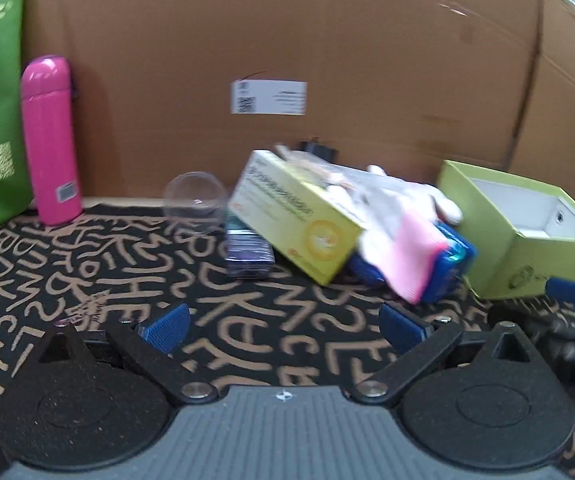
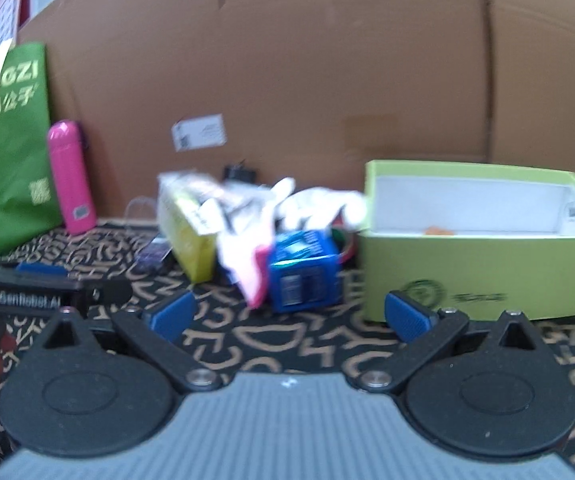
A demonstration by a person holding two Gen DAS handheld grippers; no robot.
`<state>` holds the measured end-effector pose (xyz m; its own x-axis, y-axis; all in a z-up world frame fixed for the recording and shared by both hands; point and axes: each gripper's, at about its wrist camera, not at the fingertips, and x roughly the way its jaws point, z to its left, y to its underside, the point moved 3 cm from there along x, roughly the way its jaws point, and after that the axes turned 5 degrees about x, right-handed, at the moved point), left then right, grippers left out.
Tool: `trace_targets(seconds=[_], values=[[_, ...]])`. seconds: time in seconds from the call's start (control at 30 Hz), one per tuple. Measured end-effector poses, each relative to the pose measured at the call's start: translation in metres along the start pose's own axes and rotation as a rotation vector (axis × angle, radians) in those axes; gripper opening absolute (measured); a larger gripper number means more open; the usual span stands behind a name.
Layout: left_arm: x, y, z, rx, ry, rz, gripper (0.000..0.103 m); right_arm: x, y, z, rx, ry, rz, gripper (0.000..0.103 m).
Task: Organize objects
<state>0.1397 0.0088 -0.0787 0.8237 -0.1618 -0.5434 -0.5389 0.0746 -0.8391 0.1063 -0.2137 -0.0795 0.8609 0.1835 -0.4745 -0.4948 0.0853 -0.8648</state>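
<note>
Where one big cardboard wall (image 2: 287, 60) backs the patterned tabletop (image 1: 247, 340), one green bag (image 2: 3, 140) and one open green box (image 2: 483, 240) flank a heap: one yellow carton (image 1: 299, 216), one blue box (image 2: 303, 276), one white-and-pink glove (image 1: 403, 216). One pink bottle (image 1: 49, 140) stands beside one clear cup (image 1: 195, 200). Both the left gripper (image 1: 283, 324) and the right gripper (image 2: 289, 316) hover with jaws spread, holding nothing.

Blue box (image 2: 302, 270) sits beside green box (image 2: 483, 240).
</note>
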Motion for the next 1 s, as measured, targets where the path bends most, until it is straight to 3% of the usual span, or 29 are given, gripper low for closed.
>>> trace_targets(seconds=[0.2, 0.37, 0.53, 0.63, 0.87, 1.0], values=[[0.009, -0.027, 0.027, -0.043, -0.014, -0.043, 0.103, 0.03, -0.009, 0.033, -0.123, -0.032, -0.016, 0.089], [0.017, -0.032, 0.048, -0.028, -0.07, -0.039, 0.103, 0.063, -0.019, 0.056, -0.207, -0.085, 0.0, 0.064], [0.026, -0.027, 0.062, -0.023, -0.08, -0.011, 0.103, 0.108, -0.029, 0.071, -0.224, -0.07, 0.008, 0.058], [0.04, -0.027, 0.062, -0.022, -0.041, 0.008, 0.103, 0.124, -0.029, 0.073, -0.208, -0.09, 0.048, 0.031], [0.09, -0.029, 0.04, 0.033, -0.017, 0.066, 0.094, 0.08, -0.019, 0.054, -0.076, -0.131, 0.061, 0.024], [0.112, -0.028, 0.03, 0.063, -0.033, 0.097, 0.078, 0.046, -0.009, 0.027, 0.051, -0.141, 0.118, 0.021]])
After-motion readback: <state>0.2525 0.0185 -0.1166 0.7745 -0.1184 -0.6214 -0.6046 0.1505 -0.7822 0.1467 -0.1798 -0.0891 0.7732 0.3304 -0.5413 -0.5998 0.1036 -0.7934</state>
